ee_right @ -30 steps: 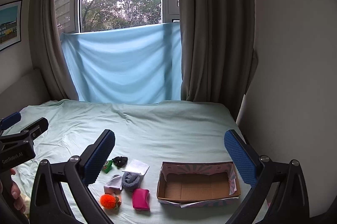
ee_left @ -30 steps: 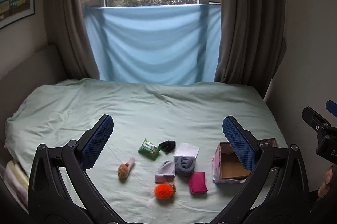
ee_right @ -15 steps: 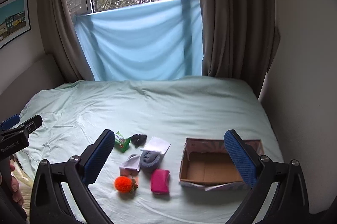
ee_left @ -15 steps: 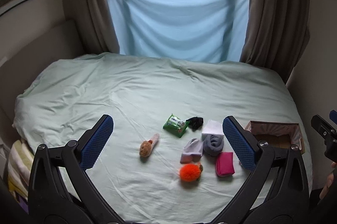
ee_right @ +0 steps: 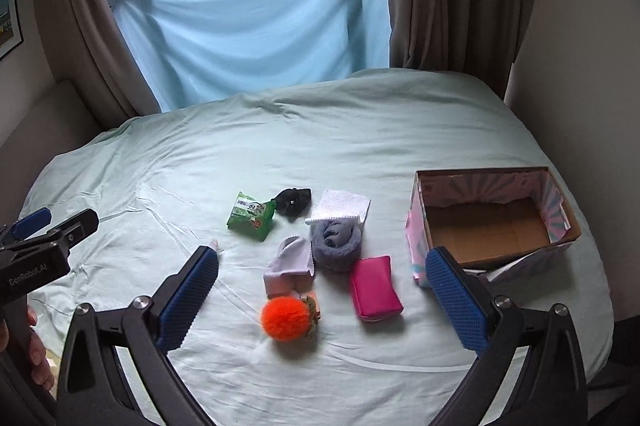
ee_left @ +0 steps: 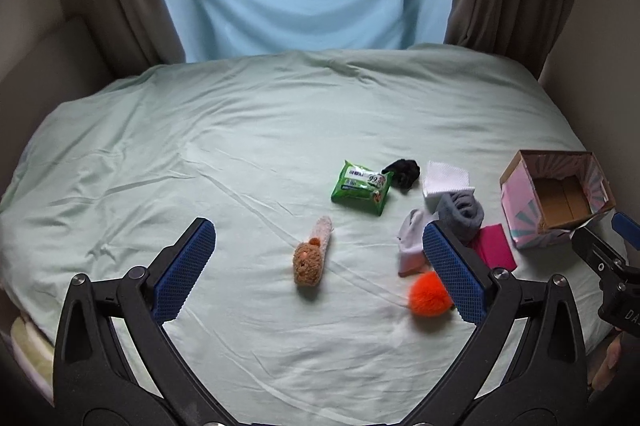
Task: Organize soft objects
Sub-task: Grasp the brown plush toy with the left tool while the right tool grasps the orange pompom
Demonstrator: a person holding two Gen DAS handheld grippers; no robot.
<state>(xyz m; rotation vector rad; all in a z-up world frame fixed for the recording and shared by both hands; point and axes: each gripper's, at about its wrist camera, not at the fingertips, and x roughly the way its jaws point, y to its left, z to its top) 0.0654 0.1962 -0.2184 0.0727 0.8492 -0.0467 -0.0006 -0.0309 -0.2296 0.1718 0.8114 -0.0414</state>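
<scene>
1. Left gripper [ee_left: 318,260], left wrist view: jaws spread wide, holding nothing, raised above the bed [ee_left: 200,154].
2. Plush toy [ee_left: 313,253] lying on the sheet almost exactly between the two blue pads, slightly ahead of them; brown head toward the camera, pale tail pointing away and a little right. Long axis therefore roughly along the reach direction, so a closing pinch would cross the narrow body.
3. Orange pompom [ee_left: 428,294] touching the right pad's outline in this view; sock [ee_left: 412,240], grey roll [ee_left: 460,212] and pink pouch [ee_left: 494,244] partly hidden behind that pad. Green packet [ee_left: 362,186], black scrunchie [ee_left: 404,172] and white cloth [ee_left: 446,180] farther ahead. Box [ee_left: 516,194] far right, open top, nothing visible inside.
4. Right gripper [ee_right: 322,300], right wrist view: jaws likewise fully apart, nothing between them, held above the bed.
5. Orange pompom [ee_right: 286,318] and pink pouch [ee_right: 376,286] between the pads, nearest; pouch's long axis running away from the camera. Sock [ee_right: 290,266] and grey roll [ee_right: 336,242] just beyond.
6. Box [ee_right: 496,226] directly ahead-right, its near corner behind the right pad.
7. Judgement: left gripper better placed for the plush toy; right gripper nearer the cluster and the box.
</scene>
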